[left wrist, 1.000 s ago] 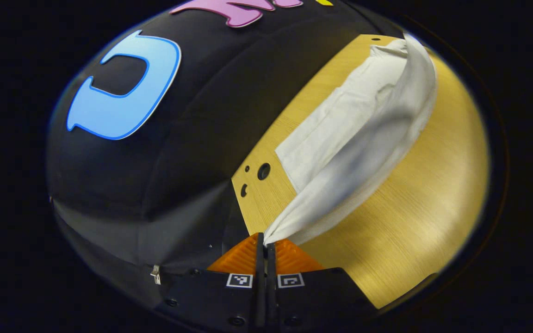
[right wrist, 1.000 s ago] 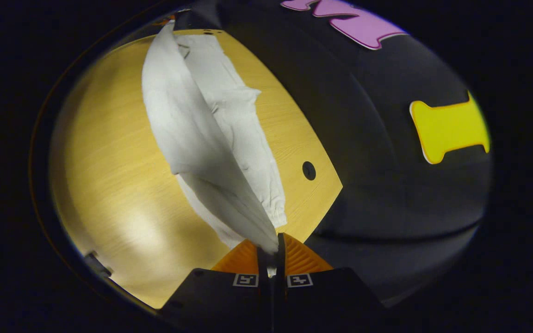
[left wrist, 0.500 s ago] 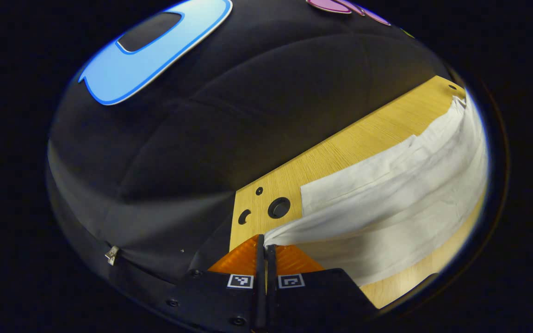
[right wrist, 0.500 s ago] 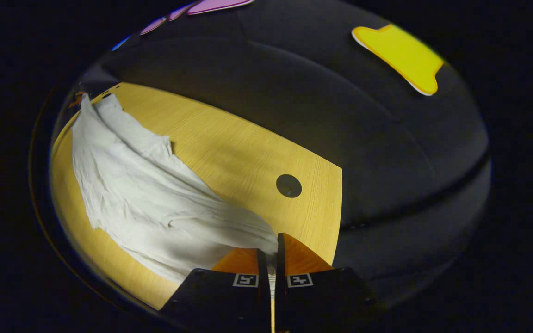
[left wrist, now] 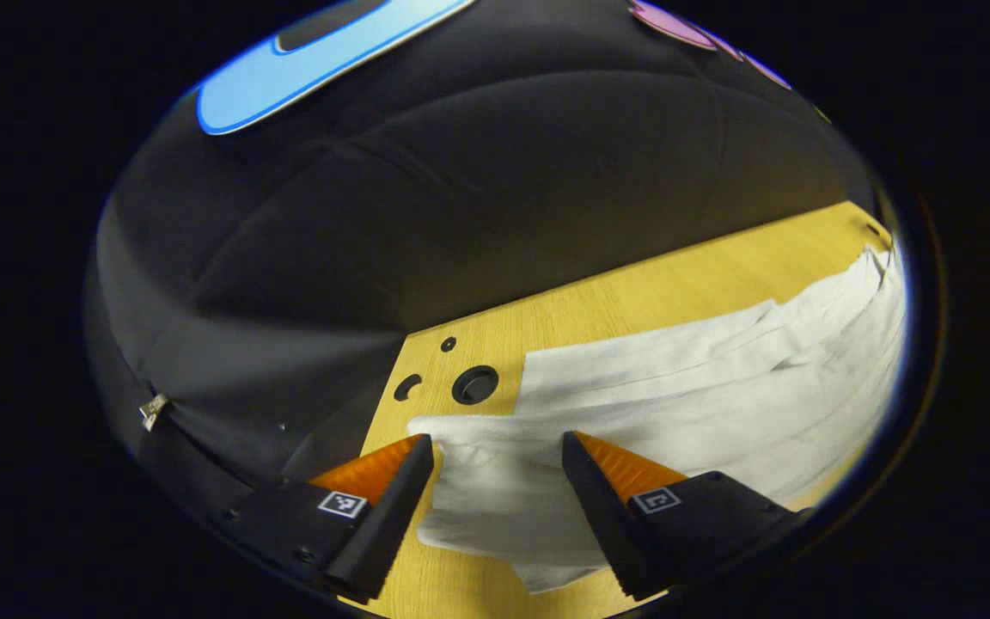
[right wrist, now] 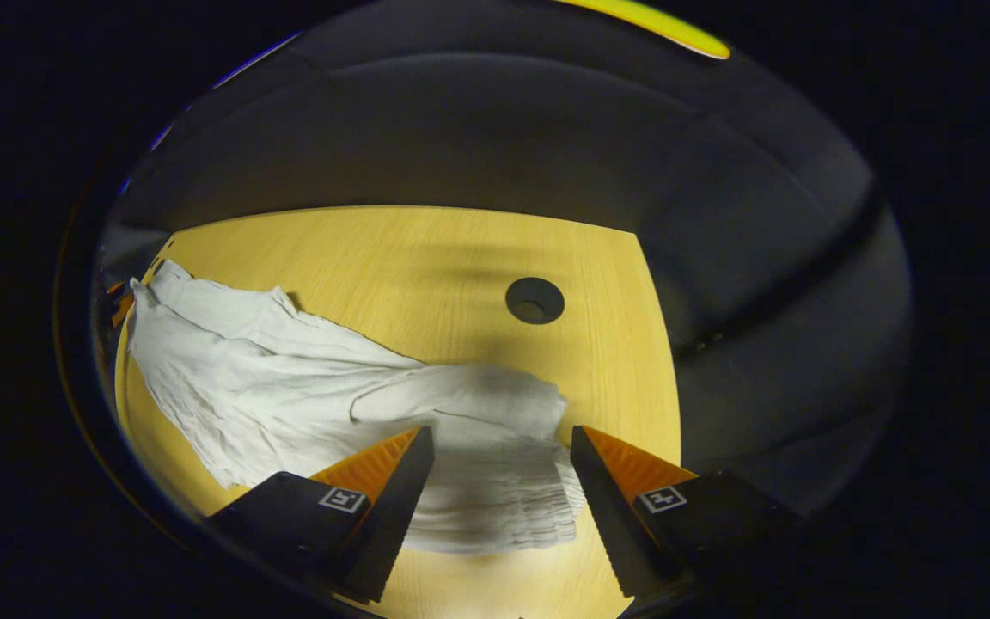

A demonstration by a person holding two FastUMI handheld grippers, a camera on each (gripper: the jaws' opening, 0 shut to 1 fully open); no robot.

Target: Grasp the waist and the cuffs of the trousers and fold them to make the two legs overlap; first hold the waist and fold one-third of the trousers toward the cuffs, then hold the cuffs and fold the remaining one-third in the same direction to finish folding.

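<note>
The white trousers [left wrist: 701, 404] lie flat on the wooden table [left wrist: 632, 301], one leg folded over the other. In the left gripper view one end of the trousers lies between and under the fingers of my left gripper [left wrist: 495, 440], which is open and holds nothing. In the right gripper view the trousers [right wrist: 289, 387] stretch away to the left. Their gathered elastic end [right wrist: 512, 507] lies on the table [right wrist: 426, 258] below my right gripper [right wrist: 502, 434], whose fingers also stand open around the cloth without pressing on it.
Three holes [left wrist: 473, 384] pierce the tabletop near its corner, just past the left gripper. One round hole [right wrist: 534, 300] sits beyond the right gripper. The black cloth wall [left wrist: 461, 189] closes off the table's far edge in both views.
Both grippers were shut on the edge of the lifted upper leg. They swung it down over the other leg, then opened and let go of it.
</note>
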